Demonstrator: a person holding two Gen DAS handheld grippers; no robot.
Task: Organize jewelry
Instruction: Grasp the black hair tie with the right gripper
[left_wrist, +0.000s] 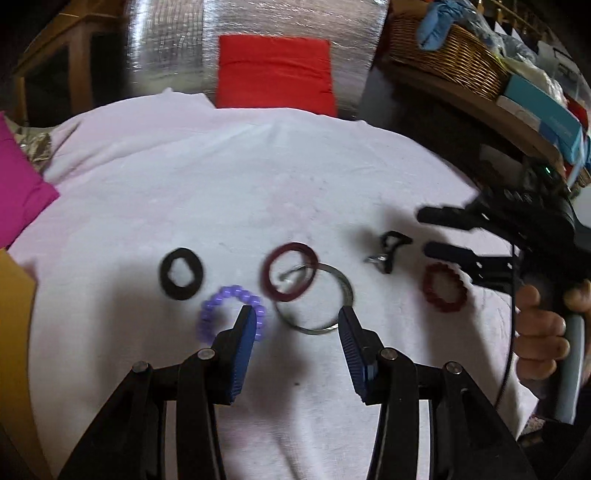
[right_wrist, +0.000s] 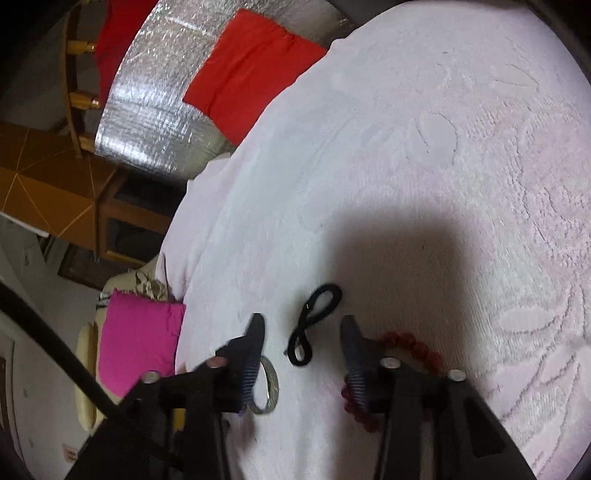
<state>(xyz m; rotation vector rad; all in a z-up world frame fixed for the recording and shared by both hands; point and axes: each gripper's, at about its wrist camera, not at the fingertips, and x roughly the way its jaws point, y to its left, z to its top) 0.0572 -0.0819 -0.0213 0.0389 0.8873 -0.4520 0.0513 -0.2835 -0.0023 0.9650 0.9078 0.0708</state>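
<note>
Left hand-held gripper wide open, empty; silver bangle between its tips, purple bead bracelet behind left tip, maroon ring and black ring just ahead. Right hand-held gripper wide open, empty; black cord loop between tips, red bead bracelet under right finger. All on white cloth.

Items counted ahead of the left gripper: two beaded bracelets, purple and dark red; three plain rings, black, maroon, metal; one black cord, possibly with a small metal ring attached.
</note>
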